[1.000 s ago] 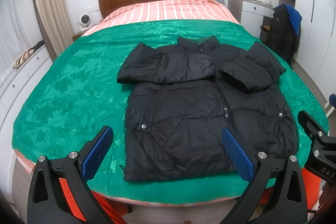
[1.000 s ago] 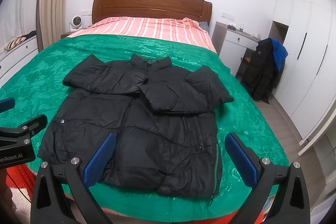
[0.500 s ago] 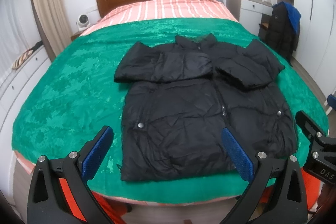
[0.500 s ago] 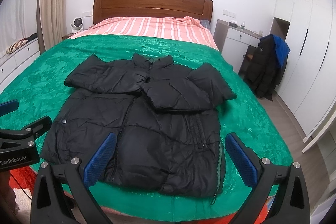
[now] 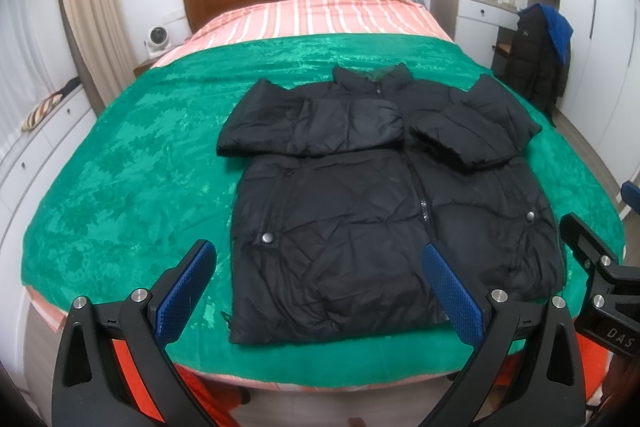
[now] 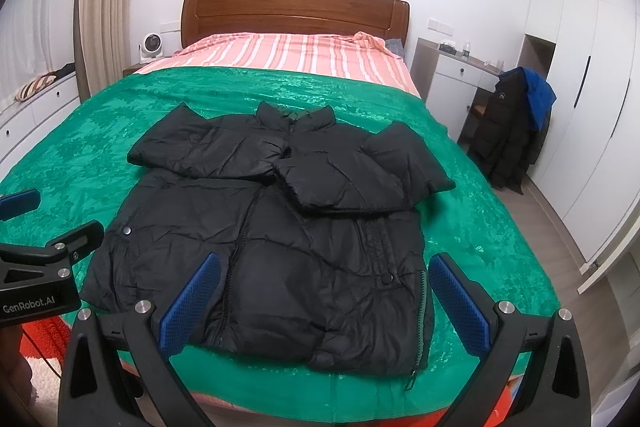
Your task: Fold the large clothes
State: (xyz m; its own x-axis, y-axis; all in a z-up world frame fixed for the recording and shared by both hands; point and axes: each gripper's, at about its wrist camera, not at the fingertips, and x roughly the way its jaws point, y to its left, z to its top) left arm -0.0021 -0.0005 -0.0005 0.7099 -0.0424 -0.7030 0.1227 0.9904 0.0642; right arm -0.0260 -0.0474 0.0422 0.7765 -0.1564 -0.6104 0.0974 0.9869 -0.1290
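A black puffer jacket (image 5: 360,195) lies front up on the green bedspread (image 5: 132,163), collar toward the headboard, both sleeves folded across the chest. It also shows in the right wrist view (image 6: 272,227). My left gripper (image 5: 320,287) is open and empty, held above the foot of the bed near the jacket's hem. My right gripper (image 6: 324,291) is open and empty, also near the hem, to the right of the left one. Each gripper shows at the edge of the other's view.
The bed has a wooden headboard (image 6: 294,9) and a pink striped sheet (image 6: 280,57). A white desk (image 6: 456,75) and a chair draped with a dark coat (image 6: 508,131) stand right of the bed. White drawers (image 5: 24,155) run along the left. White wardrobes (image 6: 592,107) line the right wall.
Both grippers have drifted slightly toward the jacket's hem; the jacket sits a bit nearer in both views. The jacket itself has not moved and both grippers stay open.
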